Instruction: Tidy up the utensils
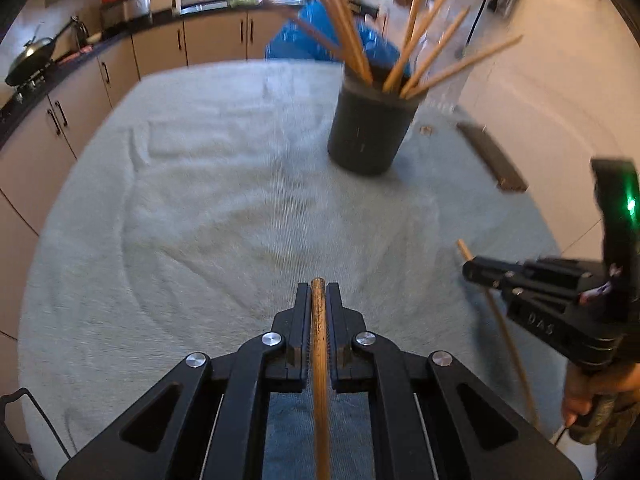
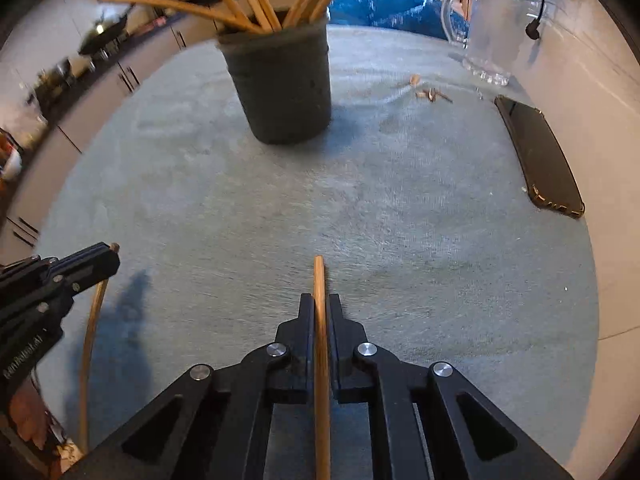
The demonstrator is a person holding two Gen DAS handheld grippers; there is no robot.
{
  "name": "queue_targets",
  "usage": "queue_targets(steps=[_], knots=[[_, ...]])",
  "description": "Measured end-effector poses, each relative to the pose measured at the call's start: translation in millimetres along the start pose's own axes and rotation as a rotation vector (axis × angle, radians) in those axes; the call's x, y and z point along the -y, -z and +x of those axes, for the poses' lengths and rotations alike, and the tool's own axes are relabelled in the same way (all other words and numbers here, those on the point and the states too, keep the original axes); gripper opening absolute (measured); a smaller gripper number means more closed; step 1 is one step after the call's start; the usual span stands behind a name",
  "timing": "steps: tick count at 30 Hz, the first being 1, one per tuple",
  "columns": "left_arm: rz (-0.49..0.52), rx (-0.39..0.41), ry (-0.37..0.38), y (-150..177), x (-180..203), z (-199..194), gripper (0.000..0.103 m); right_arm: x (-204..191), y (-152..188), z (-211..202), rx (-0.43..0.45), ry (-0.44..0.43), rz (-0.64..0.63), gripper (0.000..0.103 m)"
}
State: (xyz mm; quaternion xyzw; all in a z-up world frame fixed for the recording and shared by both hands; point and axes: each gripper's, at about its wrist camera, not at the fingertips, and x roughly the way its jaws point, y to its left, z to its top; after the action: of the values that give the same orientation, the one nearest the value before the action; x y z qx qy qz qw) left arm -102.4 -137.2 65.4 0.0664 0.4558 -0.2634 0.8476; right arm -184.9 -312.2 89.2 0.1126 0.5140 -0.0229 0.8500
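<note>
A dark grey holder cup [image 1: 370, 128] with several wooden chopsticks [image 1: 348, 32] fanned out of it stands on the far part of the table; it also shows in the right wrist view [image 2: 284, 88]. My left gripper [image 1: 319, 292] is shut on a wooden chopstick [image 1: 320, 360] that runs back between its fingers. My right gripper [image 2: 320, 304] is shut on another wooden chopstick [image 2: 321, 360]. Each gripper shows in the other's view, the right gripper [image 1: 472, 270] at the right and the left gripper [image 2: 110, 256] at the left, both above the near part of the table.
The table is covered by a pale blue-grey cloth [image 1: 224, 184]. A black phone [image 2: 540, 160] lies at the right edge. A clear glass jug [image 2: 488, 28] and some small brown bits [image 2: 428, 94] are at the back right. Kitchen cabinets [image 1: 80, 100] run along the left.
</note>
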Motion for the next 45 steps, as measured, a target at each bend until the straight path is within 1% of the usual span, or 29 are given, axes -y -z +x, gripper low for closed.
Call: queue_targets(steps=[3, 5, 9, 10, 14, 20, 29, 34, 41, 45], knots=[[-0.006, 0.061, -0.009, 0, -2, -21, 0.006, -2, 3, -19, 0.066, -0.036, 0.016, 0.006], [-0.014, 0.089, -0.017, 0, -3, -30, 0.006, -9, 6, -33, 0.117, -0.047, 0.016, 0.006], [-0.048, 0.150, -0.042, 1, -7, -51, 0.006, -11, 10, -55, 0.208, -0.091, 0.029, 0.006], [-0.053, 0.159, -0.043, 1, -7, -54, 0.006, -15, 7, -57, 0.221, -0.094, 0.031, 0.006], [-0.065, 0.210, -0.043, 5, -9, -74, 0.006, -17, 9, -74, 0.285, -0.093, 0.028, 0.006], [-0.065, 0.280, -0.049, 12, -8, -102, 0.006, -17, 17, -91, 0.342, -0.115, 0.060, 0.006], [-0.085, 0.334, -0.039, 19, -11, -129, 0.006, -25, 27, -109, 0.396, -0.123, 0.049, 0.006], [-0.088, 0.364, -0.035, 21, -11, -142, 0.006, -32, 31, -126, 0.465, -0.115, 0.038, 0.006], [-0.073, 0.407, -0.046, 16, -9, -157, 0.006, -38, 28, -146, 0.524, -0.122, 0.030, 0.006], [-0.073, 0.421, -0.033, 10, -12, -160, 0.006, -41, 22, -152, 0.544, -0.128, 0.027, 0.006]])
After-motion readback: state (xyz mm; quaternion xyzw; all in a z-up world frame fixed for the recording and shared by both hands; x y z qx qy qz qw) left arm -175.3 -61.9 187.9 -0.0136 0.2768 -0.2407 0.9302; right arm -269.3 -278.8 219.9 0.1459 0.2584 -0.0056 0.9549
